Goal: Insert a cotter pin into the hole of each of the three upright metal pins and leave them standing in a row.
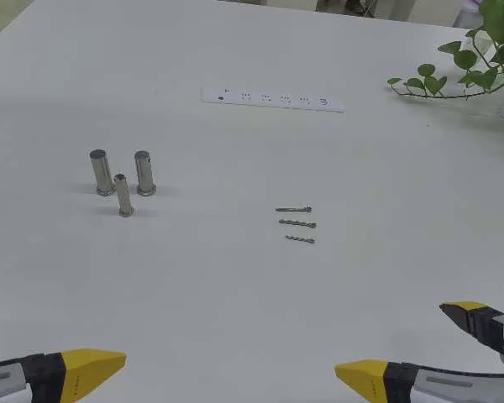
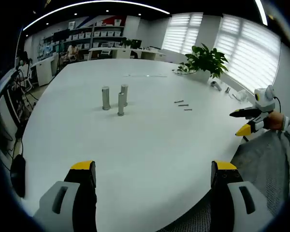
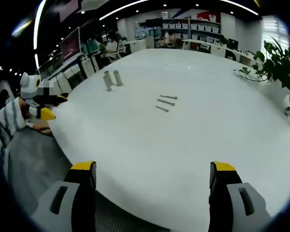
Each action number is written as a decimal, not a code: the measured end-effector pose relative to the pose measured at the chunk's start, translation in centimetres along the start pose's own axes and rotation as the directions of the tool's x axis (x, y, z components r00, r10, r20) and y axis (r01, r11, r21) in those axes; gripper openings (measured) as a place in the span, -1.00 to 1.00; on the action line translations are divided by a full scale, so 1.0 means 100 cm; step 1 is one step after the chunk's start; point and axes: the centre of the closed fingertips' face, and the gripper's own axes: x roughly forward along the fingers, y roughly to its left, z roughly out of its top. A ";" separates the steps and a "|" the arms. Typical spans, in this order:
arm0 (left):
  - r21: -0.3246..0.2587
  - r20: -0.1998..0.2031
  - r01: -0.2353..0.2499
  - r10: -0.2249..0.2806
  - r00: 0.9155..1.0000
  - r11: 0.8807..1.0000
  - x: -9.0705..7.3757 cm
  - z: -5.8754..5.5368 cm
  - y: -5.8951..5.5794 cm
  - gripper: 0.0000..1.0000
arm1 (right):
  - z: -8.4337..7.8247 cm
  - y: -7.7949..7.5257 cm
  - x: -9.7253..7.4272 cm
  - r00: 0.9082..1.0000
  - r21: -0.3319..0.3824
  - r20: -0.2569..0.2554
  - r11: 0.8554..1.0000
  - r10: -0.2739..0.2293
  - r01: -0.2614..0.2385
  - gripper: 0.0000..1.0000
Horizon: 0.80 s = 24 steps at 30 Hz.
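Nearest the head view's lower edge, the left gripper point(image 1: 42, 327) and the right gripper point(image 1: 395, 338) hover low over the white table point(image 1: 235, 294), each with its yellow-tipped jaws spread wide and nothing between them. Farther back on the left, the three metal pins point(image 1: 123, 196) stand upright in a tight cluster, two behind and a shorter one in front. Well apart from them, toward the right, the three cotter pins point(image 1: 297, 223) lie flat in a short stack of parallel lines. A white power strip point(image 1: 273, 99) lies beyond, and a leafy plant point(image 1: 479, 50) reaches in at the far right corner. In the left gripper view, the left gripper point(image 2: 153, 166) gapes over the table edge. The metal pins point(image 2: 121, 104) stand ahead, the cotter pins point(image 2: 183, 105) lie to their right, and the right gripper point(image 2: 237, 122) juts in from the right, jaws parted. In the right gripper view, the right gripper point(image 3: 152, 166) is likewise wide apart and empty. The cotter pins point(image 3: 164, 102) lie straight ahead, the metal pins point(image 3: 107, 79) stand farther off to the left, and the left gripper point(image 3: 53, 106) shows at the left edge.
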 end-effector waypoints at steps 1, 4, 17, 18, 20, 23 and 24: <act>0.003 -0.002 -0.004 0.004 1.000 1.000 0.001 -0.001 0.000 0.99 | 0.001 -0.001 0.000 1.000 0.000 0.001 1.000 0.001 -0.001 0.97; 0.013 -0.027 -0.029 0.029 0.999 1.000 0.001 -0.005 0.004 0.99 | 0.005 -0.002 0.000 1.000 -0.015 0.013 1.000 0.002 -0.002 0.97; -0.002 -0.001 -0.002 0.002 1.000 1.000 0.003 0.001 -0.001 0.99 | 0.011 0.002 0.003 1.000 -0.038 -0.005 0.999 0.015 -0.015 0.97; 0.000 0.002 0.001 -0.001 1.000 1.000 0.003 0.002 -0.001 0.99 | 0.011 0.002 0.004 1.000 -0.040 -0.007 0.999 0.015 -0.016 0.97; 0.001 0.007 -0.004 0.004 1.000 1.000 0.003 0.004 0.000 0.99 | 0.012 0.000 0.003 1.000 -0.041 -0.010 0.999 0.011 -0.011 0.97; 0.006 0.019 -0.011 0.011 1.000 1.000 0.002 0.006 0.003 0.99 | 0.016 -0.005 0.001 1.000 -0.046 0.016 0.999 -0.010 0.011 0.98; 0.006 0.027 -0.011 0.011 1.000 1.000 0.002 0.008 0.003 0.99 | 0.019 -0.007 -0.001 0.999 -0.045 0.032 0.999 -0.020 0.022 1.00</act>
